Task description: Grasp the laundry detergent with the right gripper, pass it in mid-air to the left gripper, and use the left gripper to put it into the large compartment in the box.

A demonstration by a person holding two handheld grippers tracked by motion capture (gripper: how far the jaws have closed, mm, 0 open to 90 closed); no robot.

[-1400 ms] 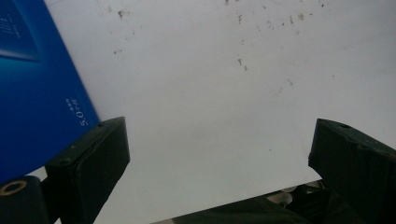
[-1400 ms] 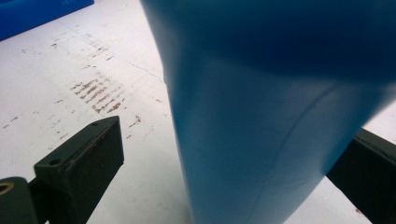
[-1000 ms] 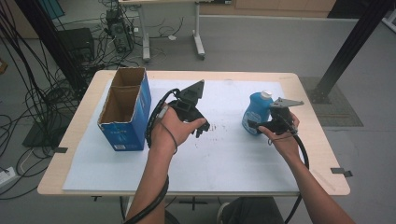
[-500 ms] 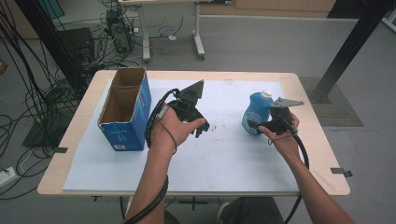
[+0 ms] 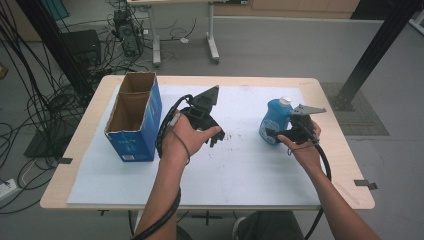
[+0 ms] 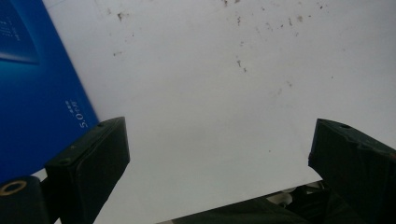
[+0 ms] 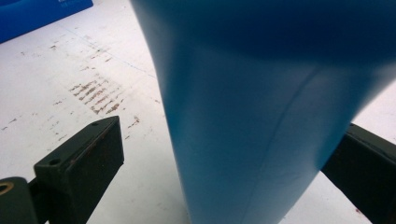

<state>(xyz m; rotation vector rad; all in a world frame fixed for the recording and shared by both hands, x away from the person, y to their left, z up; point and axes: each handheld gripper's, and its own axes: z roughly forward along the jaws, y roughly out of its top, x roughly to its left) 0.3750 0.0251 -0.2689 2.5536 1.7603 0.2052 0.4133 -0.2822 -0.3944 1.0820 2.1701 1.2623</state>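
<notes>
Blue plastic, the bottle (image 5: 276,121) stands upright at right of centre in the high view, bracketed by the open right tongs (image 5: 272,134) (one jaw clearly apart from it). Unevenly closed, it could be tipped. The left tongs (image 5: 215,138), spread empty, are held near the cardboard box (image 5: 134,116) on the tabletop (image 5: 240,175).
</notes>
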